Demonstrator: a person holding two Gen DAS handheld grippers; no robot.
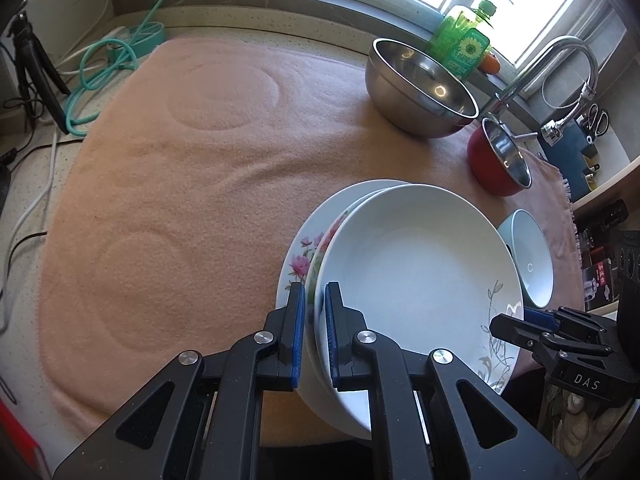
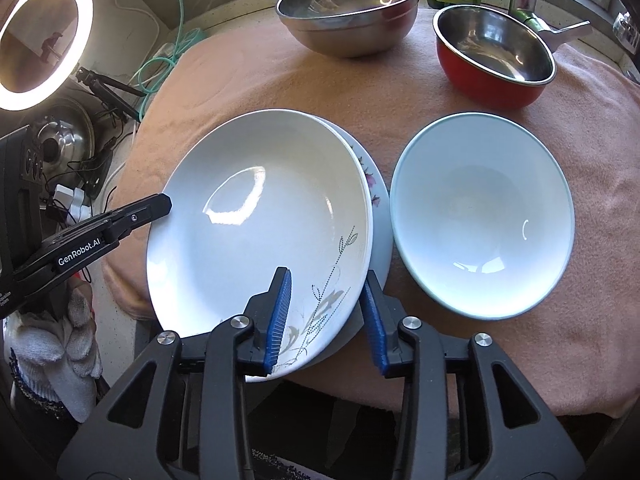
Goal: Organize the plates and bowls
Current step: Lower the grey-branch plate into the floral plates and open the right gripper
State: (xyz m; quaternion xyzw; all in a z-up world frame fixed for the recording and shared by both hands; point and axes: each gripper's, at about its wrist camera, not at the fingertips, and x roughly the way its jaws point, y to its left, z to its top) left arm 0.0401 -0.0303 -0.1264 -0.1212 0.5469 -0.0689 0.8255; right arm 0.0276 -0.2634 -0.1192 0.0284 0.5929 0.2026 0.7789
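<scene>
A white plate with a grey vine pattern [image 1: 416, 276] [image 2: 260, 216] sits tilted on a floral plate [image 1: 298, 256] [image 2: 376, 184] on the pink towel. My left gripper [image 1: 315, 336] is shut on the white plate's near-left rim; it also shows in the right wrist view [image 2: 164, 202]. My right gripper [image 2: 326, 320] is open, its jaws either side of the plate's near-right rim; it shows in the left wrist view [image 1: 532, 316]. A pale blue bowl [image 2: 482, 216] [image 1: 530, 256] stands to the right of the plates.
A large steel bowl [image 1: 420, 88] [image 2: 348, 8] and a red-sided steel bowl [image 1: 500, 160] [image 2: 494, 54] stand at the back. A green soap bottle [image 1: 466, 42], a faucet [image 1: 560, 68], cables [image 1: 104, 68] and a ring light [image 2: 44, 40] surround the pink towel [image 1: 180, 200].
</scene>
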